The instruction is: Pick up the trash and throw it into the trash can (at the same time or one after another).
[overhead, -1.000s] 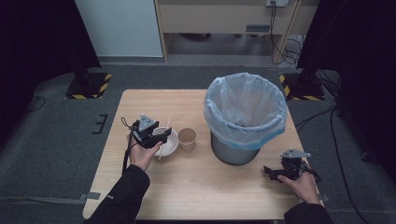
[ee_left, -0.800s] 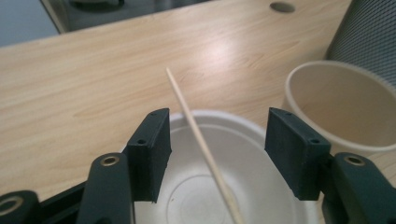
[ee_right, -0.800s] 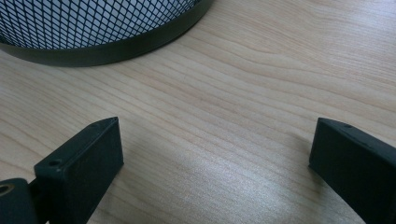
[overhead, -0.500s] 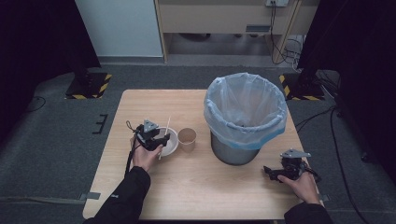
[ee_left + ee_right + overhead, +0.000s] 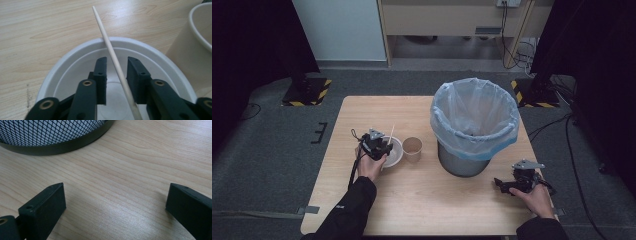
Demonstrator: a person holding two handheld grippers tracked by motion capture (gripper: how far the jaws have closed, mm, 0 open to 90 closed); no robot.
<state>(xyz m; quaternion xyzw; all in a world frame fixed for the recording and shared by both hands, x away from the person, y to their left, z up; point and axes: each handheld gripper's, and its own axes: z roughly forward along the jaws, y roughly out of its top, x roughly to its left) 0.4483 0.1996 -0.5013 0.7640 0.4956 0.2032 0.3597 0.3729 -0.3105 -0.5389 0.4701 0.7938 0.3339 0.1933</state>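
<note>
Near the light wooden table's [image 5: 422,200] left edge, the left gripper [image 5: 117,72] hung over a white round bowl [image 5: 65,72], jaws narrow around a thin wooden stick [image 5: 110,47], not visibly clamping. The right gripper [image 5: 115,202] rested near the right edge, jaws wide, beside a black mesh bin [image 5: 50,135].

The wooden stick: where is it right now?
The wooden stick leans in the white bowl on the table's left, between the left gripper's jaws, beside the paper cup.

On table [image 5: 422,200]: 1 white bowl [image 5: 394,152], 1 wooden stick [image 5: 112,57], 1 paper cup [image 5: 412,148], 1 mesh bin [image 5: 475,127] w/ plastic liner. 2 grippers: left gripper [image 5: 379,148], right gripper [image 5: 502,185].
</note>
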